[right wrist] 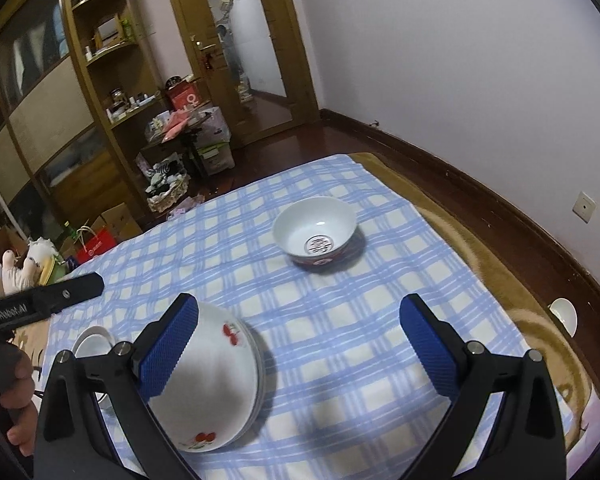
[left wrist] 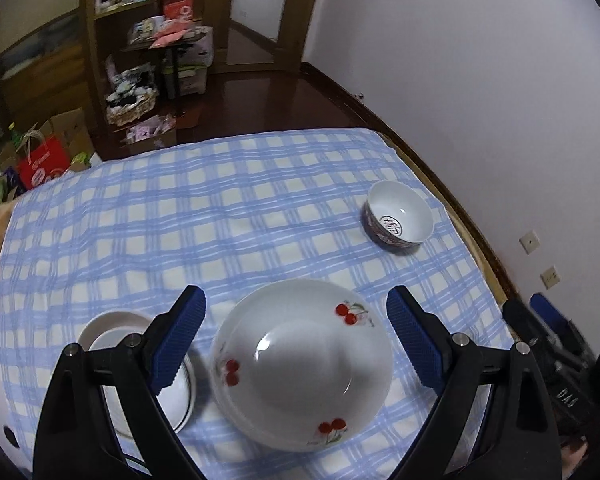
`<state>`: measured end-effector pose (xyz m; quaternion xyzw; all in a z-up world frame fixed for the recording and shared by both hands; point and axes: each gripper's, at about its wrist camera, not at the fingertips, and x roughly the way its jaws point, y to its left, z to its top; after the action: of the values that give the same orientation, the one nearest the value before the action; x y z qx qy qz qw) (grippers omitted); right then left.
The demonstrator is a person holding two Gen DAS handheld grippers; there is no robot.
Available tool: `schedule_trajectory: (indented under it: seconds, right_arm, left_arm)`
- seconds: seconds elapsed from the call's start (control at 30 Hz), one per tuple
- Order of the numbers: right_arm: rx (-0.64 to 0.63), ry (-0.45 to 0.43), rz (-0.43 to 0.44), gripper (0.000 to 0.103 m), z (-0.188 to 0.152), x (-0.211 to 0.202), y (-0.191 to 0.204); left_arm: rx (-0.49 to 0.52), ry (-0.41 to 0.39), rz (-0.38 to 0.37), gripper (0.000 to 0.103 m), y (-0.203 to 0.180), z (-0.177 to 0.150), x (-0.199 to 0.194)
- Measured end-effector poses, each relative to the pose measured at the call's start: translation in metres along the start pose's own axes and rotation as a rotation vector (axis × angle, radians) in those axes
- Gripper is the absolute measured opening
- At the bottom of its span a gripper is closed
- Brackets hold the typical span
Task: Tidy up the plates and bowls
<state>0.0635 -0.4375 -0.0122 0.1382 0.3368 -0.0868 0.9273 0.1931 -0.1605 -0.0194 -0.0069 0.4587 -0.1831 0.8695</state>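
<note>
Left wrist view: left gripper [left wrist: 296,334] fingers spread wide above the cherry plate [left wrist: 302,364] on the checked cloth [left wrist: 180,220], empty. Right gripper [right wrist: 300,350] likewise spread, patterned bowl [right wrist: 315,232] well beyond.

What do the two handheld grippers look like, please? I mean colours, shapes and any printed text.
Both the left gripper and the right gripper have black angular arms with silver pivot bolts and blue textured pads. The right wrist view shows white "GenRobot.AI" lettering on the left gripper's black body.

left gripper [left wrist: 296,340] jaws spread wide, nothing between the pads, angled down. right gripper [right wrist: 300,348] same, wide and empty. bare hand [right wrist: 18,400] wraps left gripper's handle.
</note>
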Motion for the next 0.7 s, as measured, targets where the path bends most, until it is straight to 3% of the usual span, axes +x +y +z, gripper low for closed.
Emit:
schedule_trajectory:
  seconds: [0.37,0.7]
  right_arm:
    - [0.079,-0.024,-0.022,0.103,0.040,0.015,-0.038]
    - [0.119,0.004,-0.026,0.103,0.077,0.060,-0.051]
  left_arm:
    - [0.063,0.021,0.001,0.091,-0.036,0.039,0.049]
    - [0.146,0.050,0.016,0.091,-0.061,0.081,0.096]
